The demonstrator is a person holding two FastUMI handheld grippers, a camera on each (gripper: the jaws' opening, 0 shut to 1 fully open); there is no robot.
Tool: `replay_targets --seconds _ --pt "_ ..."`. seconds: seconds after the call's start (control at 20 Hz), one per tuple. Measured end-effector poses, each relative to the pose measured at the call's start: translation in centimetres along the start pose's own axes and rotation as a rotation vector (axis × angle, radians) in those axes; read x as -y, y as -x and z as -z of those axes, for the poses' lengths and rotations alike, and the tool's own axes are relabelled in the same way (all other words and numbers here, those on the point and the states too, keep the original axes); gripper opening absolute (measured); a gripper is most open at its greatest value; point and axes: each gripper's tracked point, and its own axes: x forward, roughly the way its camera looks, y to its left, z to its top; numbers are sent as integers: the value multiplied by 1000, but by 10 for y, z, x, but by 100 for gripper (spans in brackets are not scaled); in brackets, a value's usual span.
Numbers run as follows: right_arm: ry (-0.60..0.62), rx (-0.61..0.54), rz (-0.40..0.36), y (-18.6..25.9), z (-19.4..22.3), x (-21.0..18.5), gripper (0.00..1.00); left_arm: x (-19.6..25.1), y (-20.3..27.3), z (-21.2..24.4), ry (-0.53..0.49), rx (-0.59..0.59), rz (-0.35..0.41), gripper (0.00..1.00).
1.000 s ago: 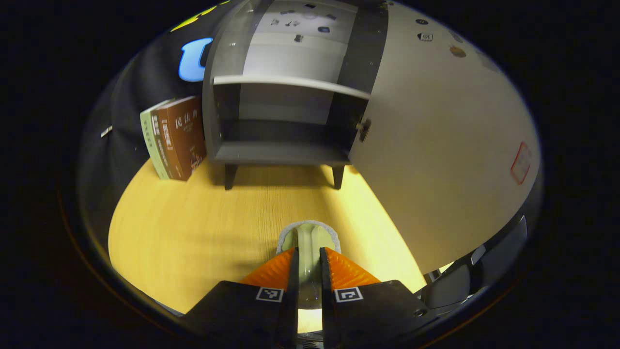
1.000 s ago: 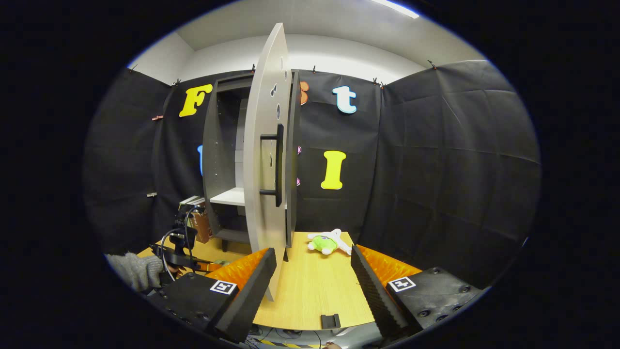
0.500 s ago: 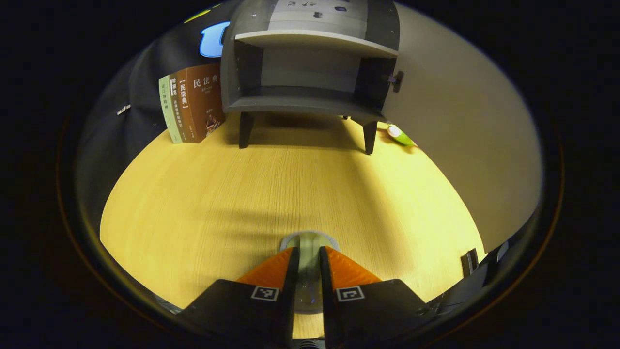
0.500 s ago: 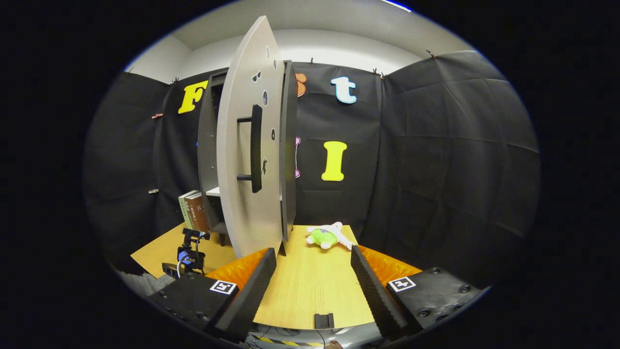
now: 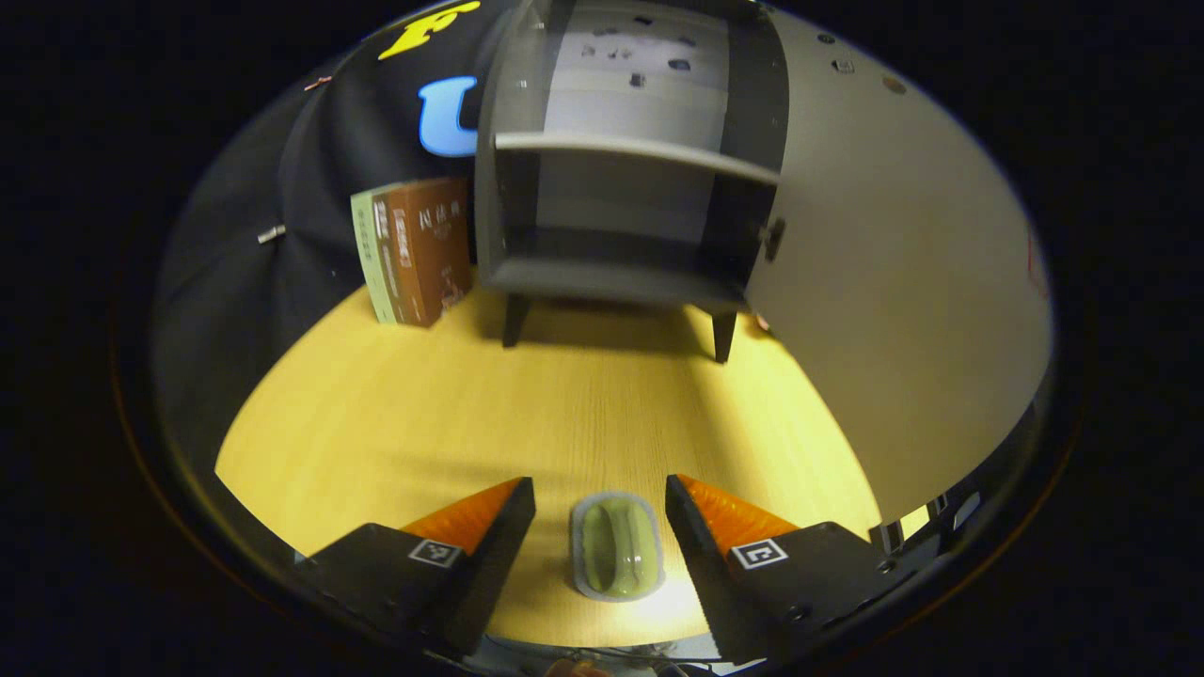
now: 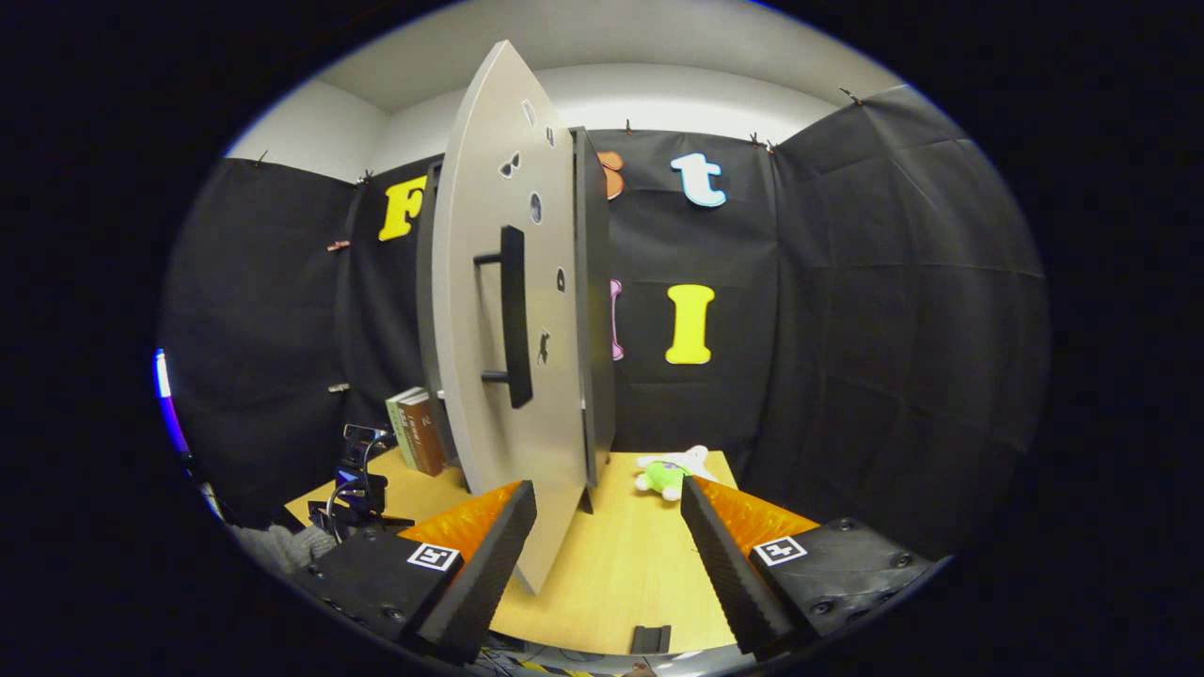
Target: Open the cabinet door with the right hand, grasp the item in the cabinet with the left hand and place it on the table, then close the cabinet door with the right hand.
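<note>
My left tool (image 5: 600, 508) is released, the green item (image 5: 616, 547) lying on the surface (image 5: 395, 414) between its fingers. My right tool (image 6: 607, 527), spread wide, should push the cabinet door (image 6: 489, 310) squarely shut.

Appearing to be a staged recording booth rather than a lived-in home. Black cloth (image 6: 847, 310) hanging clipped along the top edge behind and to both sides of the cabinet (image 5: 621, 216), with a plain white room wall (image 6: 658, 94) showing above it. Cabinet standing on a wood-grain table (image 5: 489, 414), door (image 6: 499, 357) swinging open. Books (image 5: 414, 249) leaning just beside the cabinet; soft toy (image 6: 670, 473) lying on the table near its far side. Household props sitting within a rigged enclosure, suggesting a lab test setup.
</note>
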Motion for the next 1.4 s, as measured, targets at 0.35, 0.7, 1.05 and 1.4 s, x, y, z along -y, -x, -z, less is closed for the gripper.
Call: replay_targets --seconds 0.35,0.7,1.05,1.4 --pt "64 48 -166 -43 -12 -30 100 11 146 -171 -104 466 3 95" --pt "93 93 -239 -67 -25 -47 95 16 205 -209 -212 615 -34 92" --pt "78 73 -246 -76 -15 -110 95 4 197 -242 -168 636 93 92" --pt "40 85 -214 -124 -3 -199 96 -45 193 -250 -200 635 237 92"
